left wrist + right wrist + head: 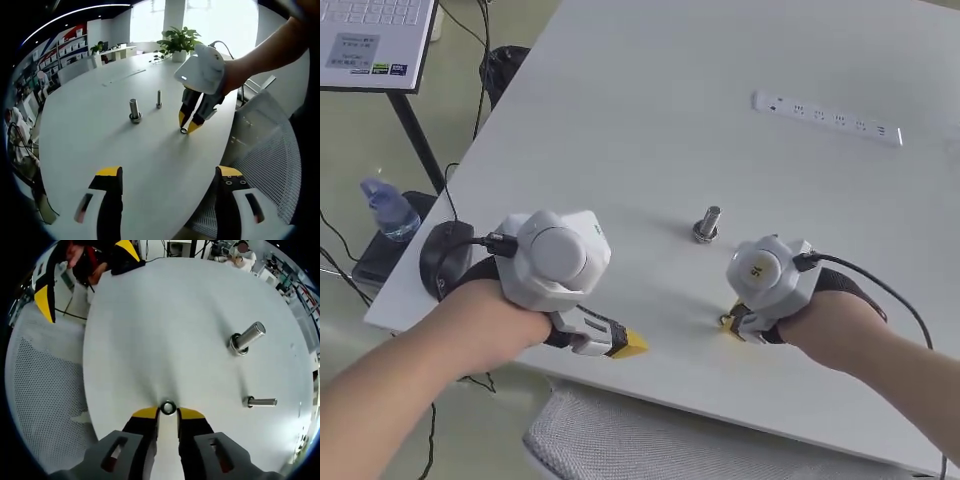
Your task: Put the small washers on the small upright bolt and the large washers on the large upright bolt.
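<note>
Two bolts stand upright towards the middle of the desk (650, 110): one large bolt (708, 224) and one small bolt (260, 401), near each other but apart. One washer (168, 407) lies flat close to the desk's near edge, nipped between the right gripper's (168, 413) yellow tips, which are drawn close together on it. Its size cannot be told. The left gripper (167, 173) hangs at the near edge, its jaws wide apart with nothing between them. One power strip (825, 117) lies towards the far edge.
</note>
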The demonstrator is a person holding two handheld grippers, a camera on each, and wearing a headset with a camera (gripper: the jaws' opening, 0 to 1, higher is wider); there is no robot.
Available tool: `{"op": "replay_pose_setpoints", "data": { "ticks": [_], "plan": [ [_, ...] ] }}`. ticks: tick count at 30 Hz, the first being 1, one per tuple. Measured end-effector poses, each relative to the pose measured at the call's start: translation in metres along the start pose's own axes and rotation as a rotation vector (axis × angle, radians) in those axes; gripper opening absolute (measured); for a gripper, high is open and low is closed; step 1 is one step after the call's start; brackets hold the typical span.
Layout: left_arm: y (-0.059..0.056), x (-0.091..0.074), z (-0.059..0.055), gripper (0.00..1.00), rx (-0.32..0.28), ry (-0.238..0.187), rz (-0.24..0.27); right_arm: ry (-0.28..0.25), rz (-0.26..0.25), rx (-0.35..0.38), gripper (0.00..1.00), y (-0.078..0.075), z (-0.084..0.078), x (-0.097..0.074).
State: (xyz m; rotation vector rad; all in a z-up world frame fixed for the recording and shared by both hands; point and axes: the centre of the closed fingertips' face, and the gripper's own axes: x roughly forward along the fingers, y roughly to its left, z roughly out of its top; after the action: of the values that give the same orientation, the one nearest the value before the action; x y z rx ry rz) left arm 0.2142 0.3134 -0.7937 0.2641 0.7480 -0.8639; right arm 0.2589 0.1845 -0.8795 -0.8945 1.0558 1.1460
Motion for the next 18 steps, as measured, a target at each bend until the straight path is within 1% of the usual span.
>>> {"op": "replay_pose_setpoints", "data": {
  "ticks": [4, 12, 18],
  "plan": [
    [-0.0014, -0.0003, -0.0008, 0.75, -0.001, 0.002, 0.0, 0.01, 0.005, 0.003, 0.15, -0.0003, 0.0002, 0.0001],
    [-0.0023, -0.0013, -0.0066, 0.74, -0.008, 0.013, 0.003, 0.032, 0.017, 0.003, 0.14, -0.001, 0.0003, 0.0011],
    [-0.0041, -0.0016, -0.0067, 0.73, -0.011, 0.015, 0.003, 0.082, 0.041, 0.014, 0.14, -0.0022, 0.0013, 0.0023]
  ]
}}
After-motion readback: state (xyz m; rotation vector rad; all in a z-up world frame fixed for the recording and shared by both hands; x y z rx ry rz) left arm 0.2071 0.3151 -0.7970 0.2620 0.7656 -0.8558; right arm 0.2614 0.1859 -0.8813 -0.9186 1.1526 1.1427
